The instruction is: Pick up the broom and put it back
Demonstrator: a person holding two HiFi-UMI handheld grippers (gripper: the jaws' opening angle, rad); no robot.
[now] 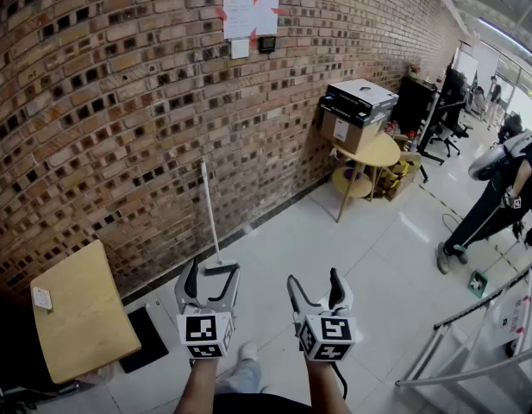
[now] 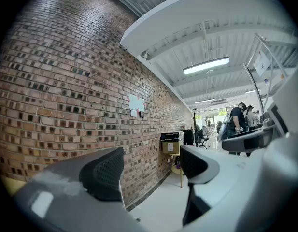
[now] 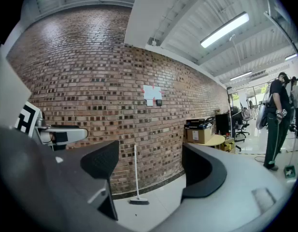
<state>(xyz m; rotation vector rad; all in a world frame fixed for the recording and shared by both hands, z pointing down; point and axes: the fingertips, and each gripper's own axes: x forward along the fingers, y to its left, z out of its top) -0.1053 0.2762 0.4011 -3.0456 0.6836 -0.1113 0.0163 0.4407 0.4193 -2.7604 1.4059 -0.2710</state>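
The broom (image 1: 209, 205) is seen standing upright against the brick wall (image 1: 110, 102), its head resting on the floor (image 1: 352, 248) just at the wall's foot. In the right gripper view it is framed between the jaws but well beyond them, near the wall. The left tongs (image 1: 212, 274) are held spread, with nothing between the jaws but wall and floor in the distance. The right tongs (image 1: 315, 283) are likewise spread wide and empty. Both are held roughly level, side by side, pointed toward the wall.

The broom is touched by neither pair. The step in hand is judged to be the approach before pick-up, although a broom already set back would look the same. If it is to be picked up, the gap must be closed and one pair of tongs brought around the thin handle, which is likely to slip or tip unless it is pinched squarely.
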